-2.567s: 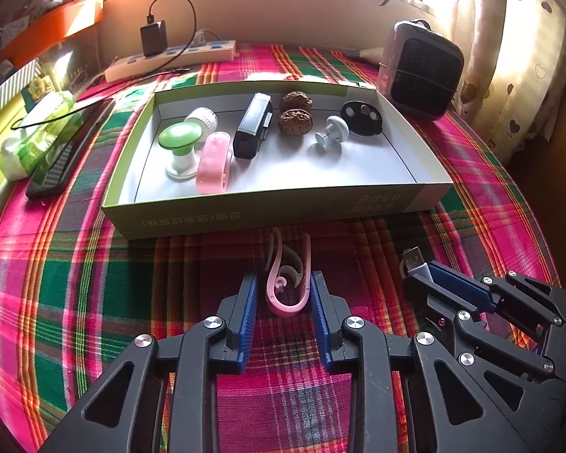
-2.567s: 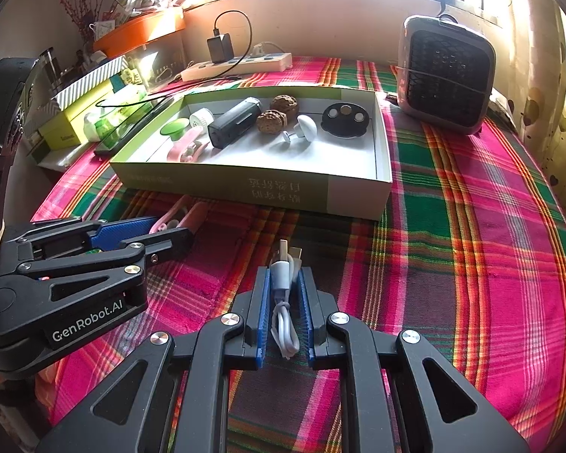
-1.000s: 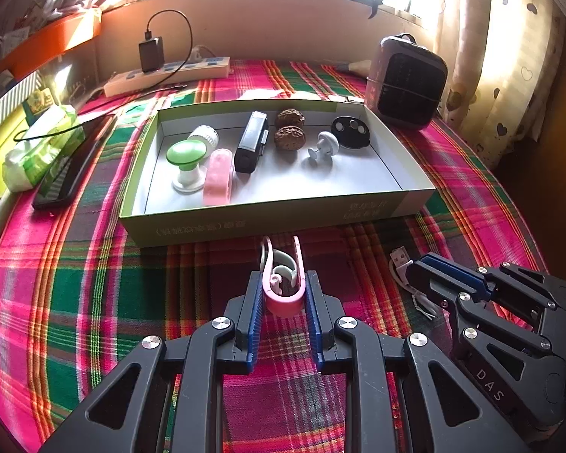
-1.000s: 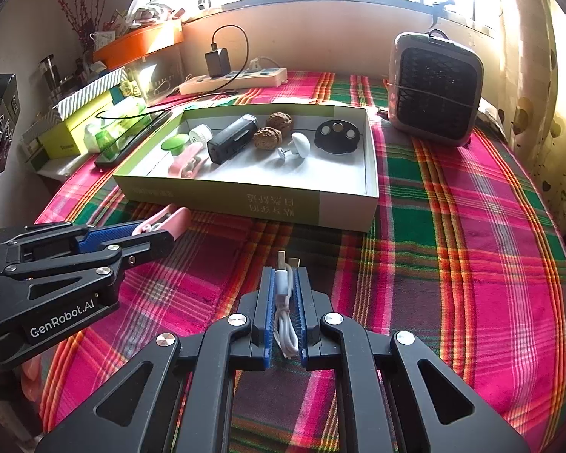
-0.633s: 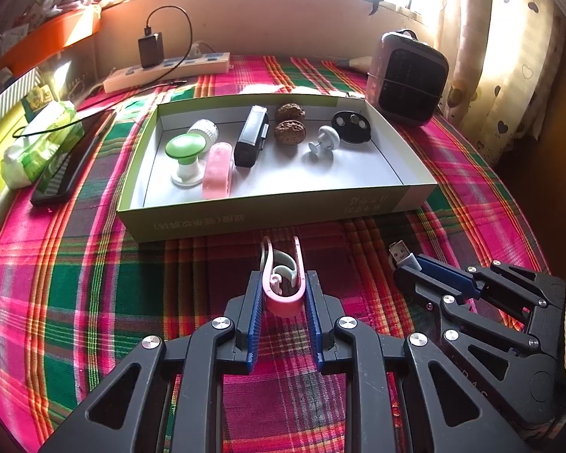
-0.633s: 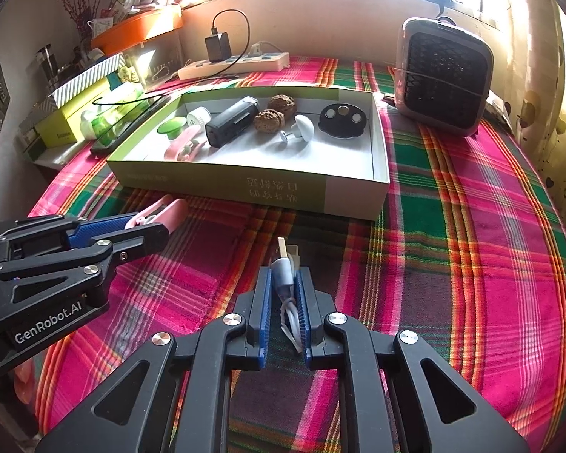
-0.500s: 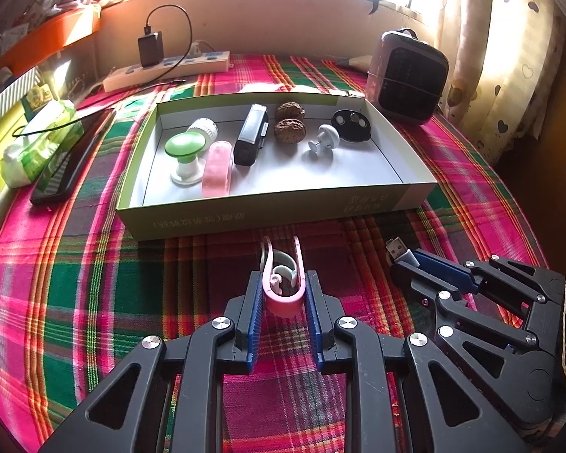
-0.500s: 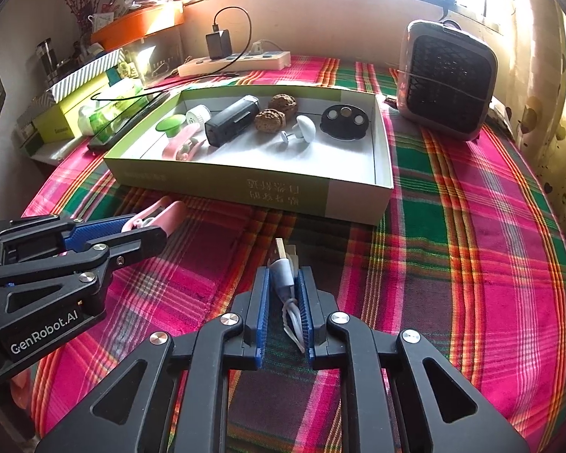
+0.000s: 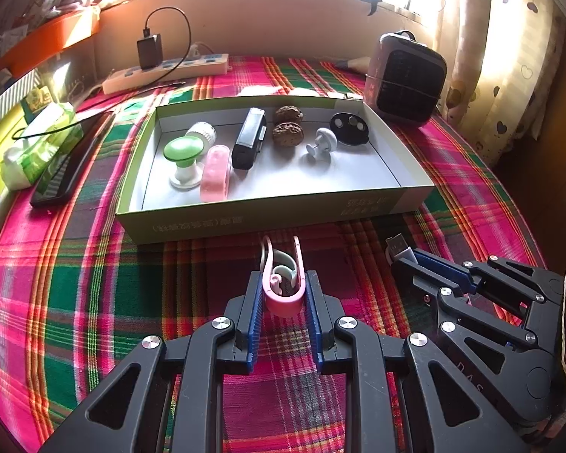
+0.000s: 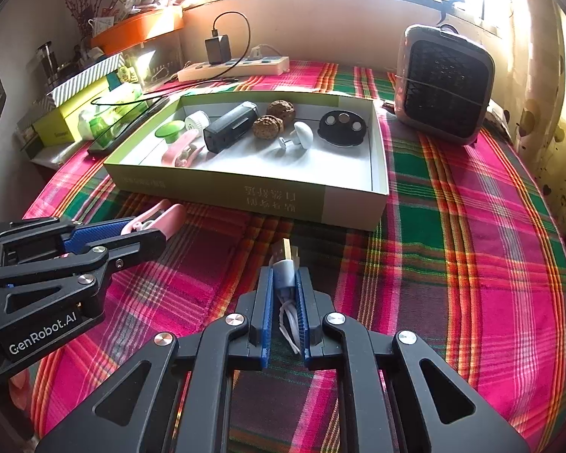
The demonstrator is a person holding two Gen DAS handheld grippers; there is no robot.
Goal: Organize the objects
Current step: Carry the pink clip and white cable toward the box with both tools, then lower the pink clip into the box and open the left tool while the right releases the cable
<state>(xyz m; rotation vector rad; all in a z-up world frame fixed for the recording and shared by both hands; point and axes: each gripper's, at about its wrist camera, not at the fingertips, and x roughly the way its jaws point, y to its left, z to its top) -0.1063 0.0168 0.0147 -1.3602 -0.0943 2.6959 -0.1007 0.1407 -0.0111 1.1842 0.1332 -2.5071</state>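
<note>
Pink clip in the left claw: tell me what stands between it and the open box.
Only the box's near wall stands between the pink clip, gripped in the left claw, and the box floor. The clip must clear that wall. Just inside, a green-capped piece and another pink clip fill the left part; the floor to their right is bare.

black hand-held gripper, blue ribbed pads, silver screws.
</note>
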